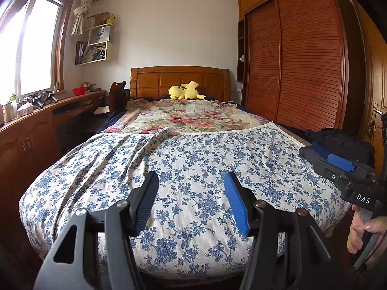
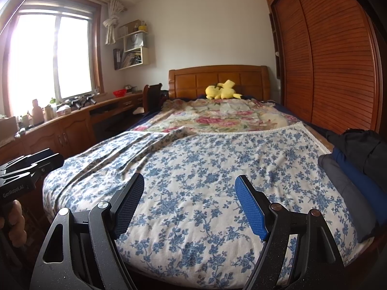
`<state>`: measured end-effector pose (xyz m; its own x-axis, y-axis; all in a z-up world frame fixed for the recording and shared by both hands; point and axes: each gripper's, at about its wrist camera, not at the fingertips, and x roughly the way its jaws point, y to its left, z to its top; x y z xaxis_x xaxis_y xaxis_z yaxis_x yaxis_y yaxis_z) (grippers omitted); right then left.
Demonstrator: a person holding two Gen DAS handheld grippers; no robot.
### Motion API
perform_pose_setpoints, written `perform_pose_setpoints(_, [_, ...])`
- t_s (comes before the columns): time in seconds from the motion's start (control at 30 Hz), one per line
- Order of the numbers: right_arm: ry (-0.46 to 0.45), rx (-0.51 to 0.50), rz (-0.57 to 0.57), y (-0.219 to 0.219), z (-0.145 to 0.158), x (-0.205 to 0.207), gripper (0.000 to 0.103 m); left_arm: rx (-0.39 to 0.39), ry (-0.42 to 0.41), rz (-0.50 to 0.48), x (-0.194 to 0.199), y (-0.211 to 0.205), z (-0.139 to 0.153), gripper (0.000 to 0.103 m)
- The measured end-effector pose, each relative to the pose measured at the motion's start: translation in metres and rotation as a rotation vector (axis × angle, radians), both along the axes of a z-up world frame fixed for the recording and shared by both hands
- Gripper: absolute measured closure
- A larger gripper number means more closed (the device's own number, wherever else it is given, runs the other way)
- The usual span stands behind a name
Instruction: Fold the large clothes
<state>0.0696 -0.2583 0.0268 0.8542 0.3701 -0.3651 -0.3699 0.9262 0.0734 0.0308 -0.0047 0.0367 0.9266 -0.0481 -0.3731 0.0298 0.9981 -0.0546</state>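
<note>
**Grippers poised over a floral cloth on a bedroom bed**

A wooden bed point(image 1: 179, 79) fills the room between a louvred wardrobe point(image 1: 302, 67) on the right and a long wooden counter point(image 1: 48, 111) under the window point(image 1: 36, 48) on the left. Spread across the foot of the bed lies a large white cloth with blue flowers point(image 1: 198, 159), mostly flat, with a ridge of wrinkles running along its left half; its lace-trimmed far edge overlaps a pink rose-patterned quilt point(image 1: 188, 118). On the bed's right edge, beside the blue cloth, sits a pile of dark folded clothes point(image 2: 353, 169). A yellow plush toy point(image 1: 185, 90) rests against the headboard. In the foreground, the left gripper point(image 1: 191, 203) and the right gripper point(image 2: 189, 205) hover side by side above the near end of the cloth, jaws spread apart, with nothing between them. A person's hand point(image 1: 362, 229) grips the right tool's handle.
</note>
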Motion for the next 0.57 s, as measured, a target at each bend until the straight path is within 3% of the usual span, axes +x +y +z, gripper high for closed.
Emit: perform_pose_setpoints(0.57, [-0.003,0.006,-0.011,0.0013,0.0008,-0.0024,0.024,-0.003,-0.010,-0.007,-0.0030,-0.0010,0.0013,0.047])
